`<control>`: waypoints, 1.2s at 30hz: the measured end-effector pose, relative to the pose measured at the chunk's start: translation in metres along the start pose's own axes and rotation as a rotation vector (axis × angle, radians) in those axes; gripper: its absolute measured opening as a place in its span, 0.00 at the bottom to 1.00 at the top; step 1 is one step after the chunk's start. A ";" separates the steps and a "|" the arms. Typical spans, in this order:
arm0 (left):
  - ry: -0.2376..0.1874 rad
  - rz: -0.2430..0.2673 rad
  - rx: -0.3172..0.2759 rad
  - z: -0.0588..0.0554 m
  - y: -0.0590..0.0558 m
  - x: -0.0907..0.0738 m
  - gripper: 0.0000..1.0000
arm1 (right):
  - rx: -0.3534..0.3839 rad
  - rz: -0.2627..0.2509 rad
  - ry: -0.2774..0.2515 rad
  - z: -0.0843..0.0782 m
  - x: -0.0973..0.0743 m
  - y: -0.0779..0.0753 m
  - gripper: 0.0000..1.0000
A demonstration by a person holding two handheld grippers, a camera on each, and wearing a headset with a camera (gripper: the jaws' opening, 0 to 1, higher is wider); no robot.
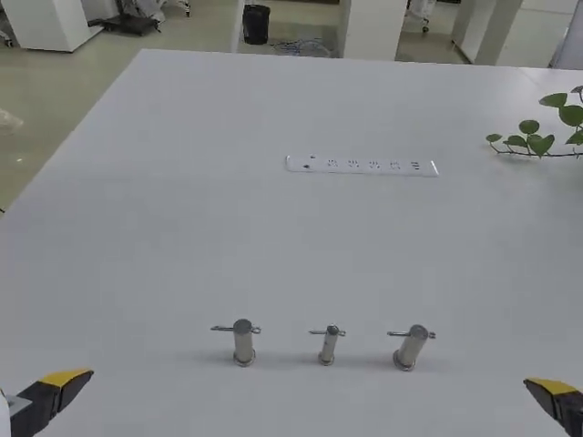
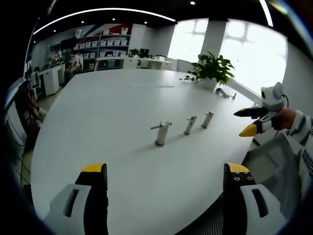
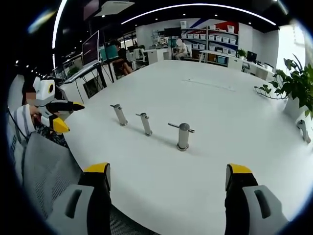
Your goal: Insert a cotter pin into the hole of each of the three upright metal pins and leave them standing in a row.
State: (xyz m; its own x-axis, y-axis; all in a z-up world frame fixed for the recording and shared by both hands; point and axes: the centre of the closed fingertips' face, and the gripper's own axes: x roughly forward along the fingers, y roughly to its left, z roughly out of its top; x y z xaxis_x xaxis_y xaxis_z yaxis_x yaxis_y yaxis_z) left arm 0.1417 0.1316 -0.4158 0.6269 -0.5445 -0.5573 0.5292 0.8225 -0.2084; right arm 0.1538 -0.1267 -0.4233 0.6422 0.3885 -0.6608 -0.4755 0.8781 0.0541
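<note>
- Three metal pins (image 1: 329,347) stand upright in a row on the white worktop (image 1: 273,237), at 6 o'clock in the head view. Each has a cotter pin (image 1: 223,329) through its top.
- The left gripper (image 2: 166,171) is held level by the worktop's near edge, at 7 o'clock from the row. Its fingers (image 2: 94,170) are spread wide, with nothing between them.
- The right gripper (image 3: 168,171) is posed likewise at 5 o'clock, fingers wide apart and holding nothing.
- A power strip (image 1: 362,165) lies at 12 o'clock, well apart from the row.
</note>
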 end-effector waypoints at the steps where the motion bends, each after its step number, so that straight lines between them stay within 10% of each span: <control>1: 0.003 -0.002 0.000 0.000 -0.001 0.000 0.97 | -0.002 0.000 -0.002 0.001 0.000 0.000 0.97; 36: 0.012 0.020 0.021 0.006 0.003 -0.003 0.95 | -0.039 0.007 0.042 0.001 -0.001 0.001 0.95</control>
State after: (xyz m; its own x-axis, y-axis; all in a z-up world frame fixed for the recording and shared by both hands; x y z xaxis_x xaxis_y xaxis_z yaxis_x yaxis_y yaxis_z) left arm 0.1446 0.1347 -0.4093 0.6306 -0.5262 -0.5704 0.5287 0.8294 -0.1807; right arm 0.1536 -0.1261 -0.4221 0.6129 0.3821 -0.6916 -0.5039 0.8632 0.0303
